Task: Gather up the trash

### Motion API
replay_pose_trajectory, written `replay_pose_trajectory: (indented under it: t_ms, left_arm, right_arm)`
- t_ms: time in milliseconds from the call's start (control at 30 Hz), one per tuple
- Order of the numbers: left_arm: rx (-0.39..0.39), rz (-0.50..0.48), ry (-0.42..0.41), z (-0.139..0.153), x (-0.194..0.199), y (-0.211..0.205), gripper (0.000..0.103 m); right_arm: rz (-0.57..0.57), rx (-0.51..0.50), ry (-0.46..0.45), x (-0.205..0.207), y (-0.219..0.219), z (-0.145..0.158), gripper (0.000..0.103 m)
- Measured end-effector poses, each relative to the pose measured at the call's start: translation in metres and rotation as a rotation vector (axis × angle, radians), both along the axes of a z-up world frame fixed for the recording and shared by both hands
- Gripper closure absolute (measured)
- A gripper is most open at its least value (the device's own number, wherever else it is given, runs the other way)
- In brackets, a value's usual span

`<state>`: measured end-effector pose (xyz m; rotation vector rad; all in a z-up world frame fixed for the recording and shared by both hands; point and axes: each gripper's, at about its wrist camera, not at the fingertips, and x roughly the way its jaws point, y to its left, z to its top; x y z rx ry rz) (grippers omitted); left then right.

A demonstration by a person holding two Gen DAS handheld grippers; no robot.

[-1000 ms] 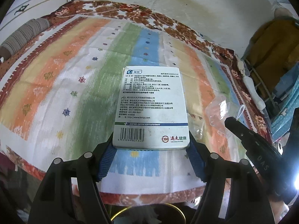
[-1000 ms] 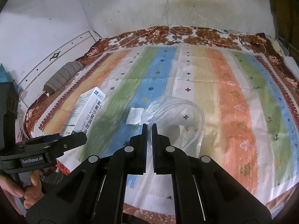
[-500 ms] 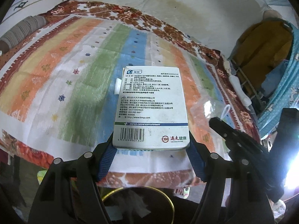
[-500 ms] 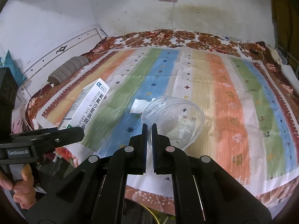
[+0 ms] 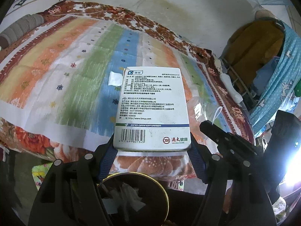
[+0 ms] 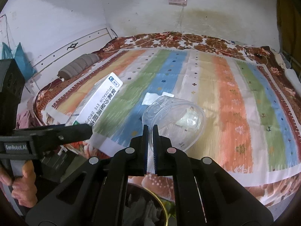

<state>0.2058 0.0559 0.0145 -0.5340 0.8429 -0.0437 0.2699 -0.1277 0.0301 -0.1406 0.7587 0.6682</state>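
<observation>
1. Trash was held in both grippers at once: the eye-drop box was clamped across its barcode end by the left gripper, jaws spread wide to span its width, pads pressed on both side walls.

2. The clear plastic cup was pinched by its rim in the right gripper, jaws pressed almost together on the thin wall. A rim grip was likely chosen because the body is too wide and flimsy to squeeze.

3. Both items were carried clear of the striped bedspread, above the near edge of the bed, box on the left and cup on the right, well apart.

4. The gold-rimmed bin was seen directly below the left gripper, off the bed's near edge, with crumpled paper already inside. Its rim also showed at the bottom of the right wrist view.

5. A white scrap was left lying on the blue stripe near the middle of the bed, and a second pale scrap just beside it in the right wrist view; more collecting seemed due.

6. Release over the bin was judged the next step.
</observation>
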Motion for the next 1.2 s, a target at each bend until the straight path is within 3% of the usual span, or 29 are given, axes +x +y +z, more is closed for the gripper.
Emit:
replay_pose_trajectory:
  t_ms: [500,667,1200]
  left_arm:
    - [-0.101,0.010,0.000,-0.018,-0.053,-0.001,0.033]
    - [-0.103,-0.019,0.002,-0.026,-0.067,-0.014,0.033]
    - [-0.102,-0.062,0.124,-0.068,-0.097,-0.041,0.033]
  right_arm:
    - [0.030,0.022,0.080,-0.055,-0.017,-0.026,0.099]
    - [0.029,0.012,0.115,-0.069,-0.021,-0.038,0.099]
    - [0.019,-0.023,0.235,-0.109,-0.035,-0.084,0.099]
